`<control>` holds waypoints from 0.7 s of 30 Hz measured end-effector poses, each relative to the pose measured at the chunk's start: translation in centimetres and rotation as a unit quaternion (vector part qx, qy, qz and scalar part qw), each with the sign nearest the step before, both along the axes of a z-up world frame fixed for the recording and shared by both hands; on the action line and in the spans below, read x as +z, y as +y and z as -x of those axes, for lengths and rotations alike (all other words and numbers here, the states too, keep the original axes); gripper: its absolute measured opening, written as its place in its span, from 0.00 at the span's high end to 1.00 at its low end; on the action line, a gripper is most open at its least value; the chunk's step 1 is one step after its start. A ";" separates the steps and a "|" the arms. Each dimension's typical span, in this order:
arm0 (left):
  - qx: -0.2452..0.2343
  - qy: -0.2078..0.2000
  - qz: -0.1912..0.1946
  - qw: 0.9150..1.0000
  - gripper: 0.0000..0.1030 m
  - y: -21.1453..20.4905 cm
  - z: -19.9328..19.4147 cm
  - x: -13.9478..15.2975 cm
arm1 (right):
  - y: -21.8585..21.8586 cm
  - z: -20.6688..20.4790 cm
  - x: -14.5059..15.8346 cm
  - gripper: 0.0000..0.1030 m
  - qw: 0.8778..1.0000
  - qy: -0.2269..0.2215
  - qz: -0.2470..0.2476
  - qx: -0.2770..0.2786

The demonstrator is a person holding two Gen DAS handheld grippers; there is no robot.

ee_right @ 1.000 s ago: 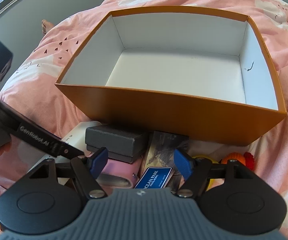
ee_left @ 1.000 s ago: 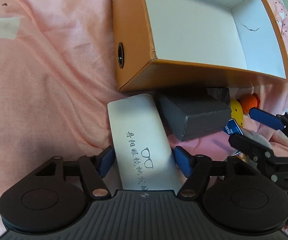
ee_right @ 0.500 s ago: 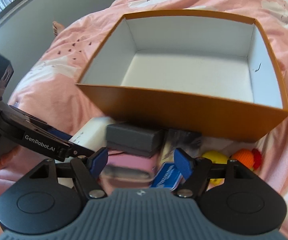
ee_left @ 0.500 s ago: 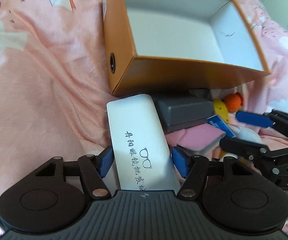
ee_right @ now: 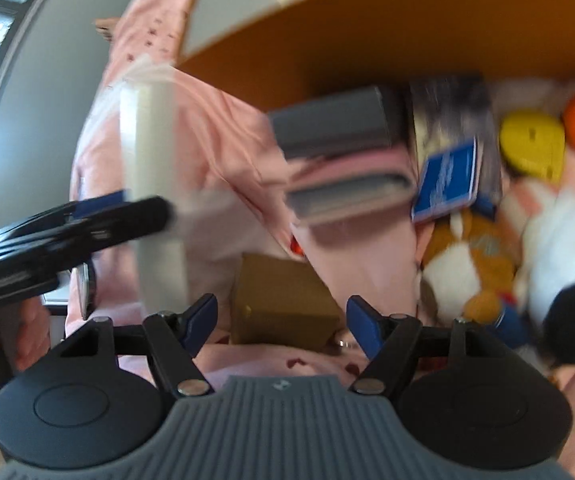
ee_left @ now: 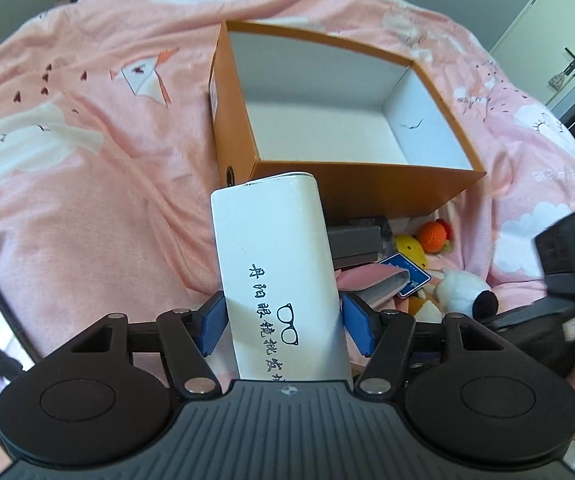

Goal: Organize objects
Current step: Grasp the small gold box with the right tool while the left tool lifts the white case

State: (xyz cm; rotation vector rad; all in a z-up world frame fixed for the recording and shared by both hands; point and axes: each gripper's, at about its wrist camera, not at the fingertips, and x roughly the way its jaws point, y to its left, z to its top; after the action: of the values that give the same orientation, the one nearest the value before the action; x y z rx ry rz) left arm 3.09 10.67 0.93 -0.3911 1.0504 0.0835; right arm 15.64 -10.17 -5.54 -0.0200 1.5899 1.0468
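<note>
Your left wrist view is bright and sharp around the orange box (ee_left: 351, 184), bending at its edges; your right view smears everything below that box.

- The glasses case (ee_left: 279, 276) is showing a smooth, faintly glossy white shell with dark printed characters.
- The box (ee_left: 367, 182) is looking like matt orange cardboard outside, lined with plain white paper.
- The bed cover (ee_left: 87, 184) is lying as soft, wrinkled pink cloth.
- The orange ball (ee_left: 431, 237) is appearing knitted or crocheted, rough yarn.
- The plush toy (ee_left: 459, 290) is looking fluffy.
- The left hand-held gripper (ee_left: 283, 324) is showing matt black plastic, blue pads and shiny metal pins.
</note>
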 end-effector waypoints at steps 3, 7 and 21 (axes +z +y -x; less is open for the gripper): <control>0.001 -0.010 -0.004 1.000 0.31 -0.1 0.8 0.5 | 0.0 0.2 -1.3 0.29 1.000 0.028 0.010 -0.010; 0.000 -0.015 -0.007 1.000 0.31 -0.4 1.1 0.8 | 0.1 0.2 -2.8 0.29 0.998 0.056 0.018 -0.025; -0.019 -0.028 -0.009 0.999 0.31 -1.0 1.3 2.0 | -0.8 1.5 1.8 0.39 0.999 -0.011 -0.038 -0.027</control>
State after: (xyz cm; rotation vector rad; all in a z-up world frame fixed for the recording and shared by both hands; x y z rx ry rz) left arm 1.83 9.70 2.96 -0.3560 1.0001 0.0472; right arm 14.15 -10.93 -3.76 0.0629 1.5223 1.0623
